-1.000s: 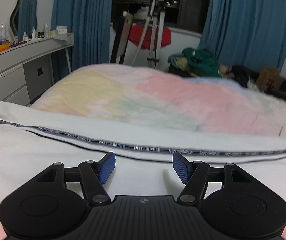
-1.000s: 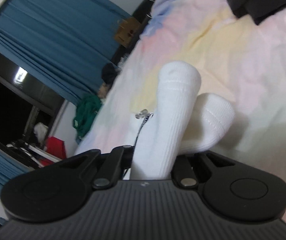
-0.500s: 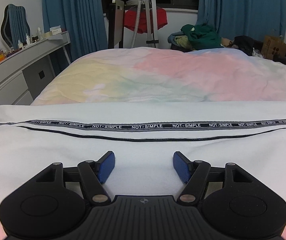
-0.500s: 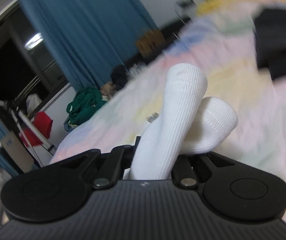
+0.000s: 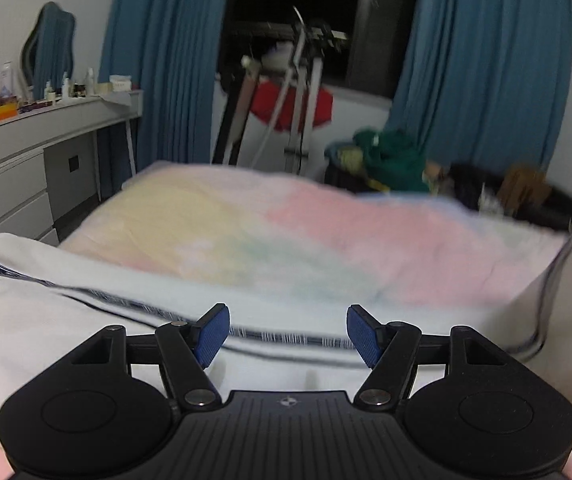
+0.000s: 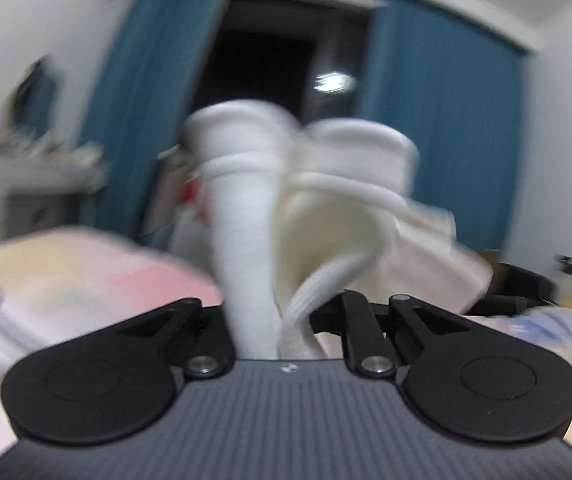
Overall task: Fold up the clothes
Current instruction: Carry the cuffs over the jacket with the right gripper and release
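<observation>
The white garment (image 5: 66, 332) lies spread on the bed (image 5: 286, 240), its striped band (image 5: 278, 336) running just under the left claw (image 5: 288, 334); the fingers of this claw stand wide apart and hold nothing. The right claw (image 6: 278, 320) is clamped on two ribbed cuffs (image 6: 246, 184) of white cloth (probably the same garment, but the picture is too blurred to be sure), which stand up in front of the camera. I judge the cloth as soft, light and limp, so it will sag and slide wherever it is not held; it is not fragile. The thicker cuffs and the band look the best places to take hold, because a seam gives the fingers something firm. Around the bed are blue curtains (image 5: 166, 60), a grey table (image 5: 26, 140) with small bottles, and a pile of green clothes (image 5: 390, 156) behind.
</observation>
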`<action>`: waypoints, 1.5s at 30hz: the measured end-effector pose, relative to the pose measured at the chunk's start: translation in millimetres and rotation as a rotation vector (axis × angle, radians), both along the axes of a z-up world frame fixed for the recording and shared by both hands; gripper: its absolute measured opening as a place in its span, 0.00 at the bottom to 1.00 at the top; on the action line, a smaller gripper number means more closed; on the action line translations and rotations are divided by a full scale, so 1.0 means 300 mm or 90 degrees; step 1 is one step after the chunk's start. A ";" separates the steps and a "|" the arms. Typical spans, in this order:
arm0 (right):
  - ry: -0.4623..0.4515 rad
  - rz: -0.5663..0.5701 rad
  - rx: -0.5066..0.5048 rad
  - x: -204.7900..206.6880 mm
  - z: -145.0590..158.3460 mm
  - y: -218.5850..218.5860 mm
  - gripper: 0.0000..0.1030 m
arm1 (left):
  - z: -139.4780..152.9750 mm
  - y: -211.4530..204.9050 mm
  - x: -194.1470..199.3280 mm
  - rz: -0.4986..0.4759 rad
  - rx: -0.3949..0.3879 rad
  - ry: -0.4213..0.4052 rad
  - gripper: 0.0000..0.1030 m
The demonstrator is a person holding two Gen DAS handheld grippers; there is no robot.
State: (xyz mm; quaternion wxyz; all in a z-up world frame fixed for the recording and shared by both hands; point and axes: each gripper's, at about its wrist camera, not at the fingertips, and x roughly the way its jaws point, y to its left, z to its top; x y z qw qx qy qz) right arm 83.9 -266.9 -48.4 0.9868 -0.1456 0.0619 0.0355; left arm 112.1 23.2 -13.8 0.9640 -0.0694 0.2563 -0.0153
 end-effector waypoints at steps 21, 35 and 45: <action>0.175 0.104 -0.181 -0.004 -0.248 0.311 0.13 | 0.065 0.122 -0.020 0.035 -0.082 0.010 0.65; 0.147 0.226 -0.132 -0.044 -0.236 0.395 0.13 | 0.026 0.085 0.003 0.020 -0.047 0.023 0.65; 0.218 0.293 0.017 0.006 -0.172 0.341 0.48 | 0.015 0.037 -0.024 -0.005 -0.013 0.011 0.65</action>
